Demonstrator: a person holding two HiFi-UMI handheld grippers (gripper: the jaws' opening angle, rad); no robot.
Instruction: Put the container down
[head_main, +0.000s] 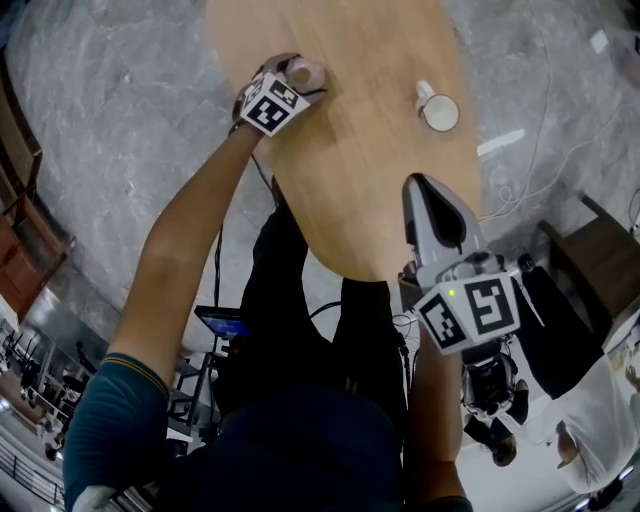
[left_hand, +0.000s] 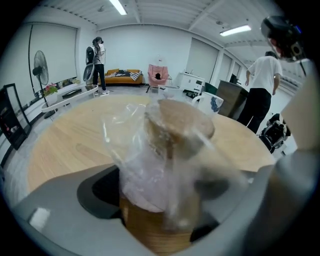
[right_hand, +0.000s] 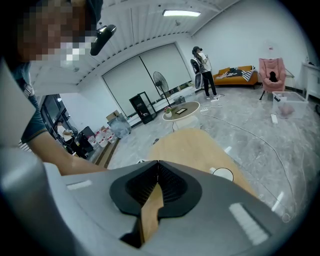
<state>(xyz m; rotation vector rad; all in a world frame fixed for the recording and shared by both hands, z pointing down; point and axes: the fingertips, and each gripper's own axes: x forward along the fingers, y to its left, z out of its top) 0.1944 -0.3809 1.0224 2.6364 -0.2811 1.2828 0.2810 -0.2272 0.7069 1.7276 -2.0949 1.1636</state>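
Left gripper (left_hand: 167, 192) jaws spread around the plastic-wrapped container (left_hand: 167, 150) on the table (head_main: 370, 180); right gripper (right_hand: 158, 165) jaws together, empty

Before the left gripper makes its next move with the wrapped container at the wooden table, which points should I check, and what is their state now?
1. Container stands between the left gripper's jaws: ok.
2. Container's base rests fully on the table: cannot tell; the view is blurred there.
3. Left gripper's pads are clear of the plastic wrap: cannot tell.
4. Mug stands well apart from the container: ok.
5. Right gripper is shut, empty and away from the container: ok.
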